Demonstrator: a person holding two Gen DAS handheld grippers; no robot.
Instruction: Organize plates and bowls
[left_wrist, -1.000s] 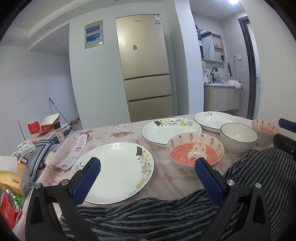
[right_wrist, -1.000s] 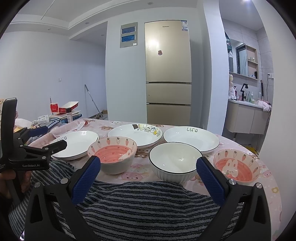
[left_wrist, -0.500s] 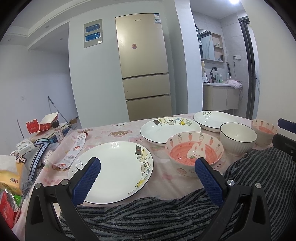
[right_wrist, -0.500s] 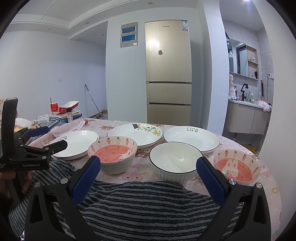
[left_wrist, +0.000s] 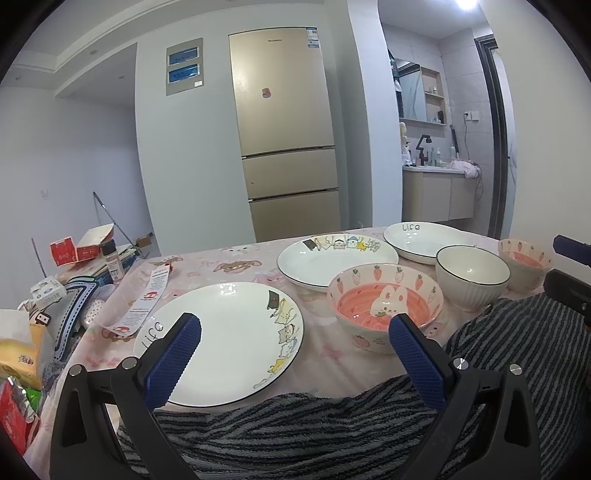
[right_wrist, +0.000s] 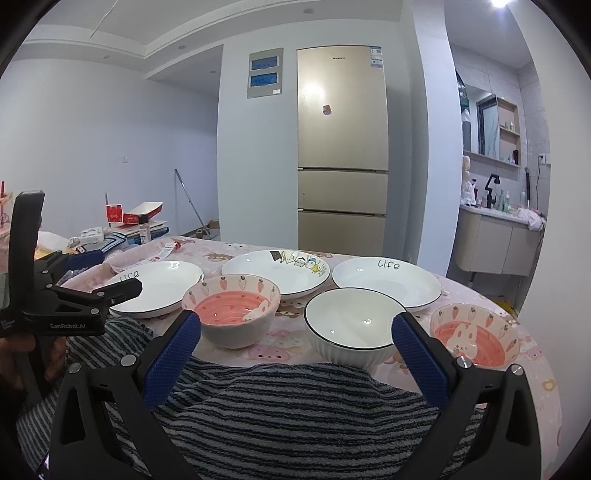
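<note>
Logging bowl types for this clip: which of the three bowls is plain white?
The middle bowl, white with a dark rim and ribbed sides. The bowls either side are pink inside with carrot-patterned rims.

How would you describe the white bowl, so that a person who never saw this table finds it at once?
Start at the pink table, on the side facing the fridge. Three plates form the far row and three bowls the near row. The white bowl stands between the two pink bowls: it alone is plain white inside, with a dark rim and ribbed sides.
</note>
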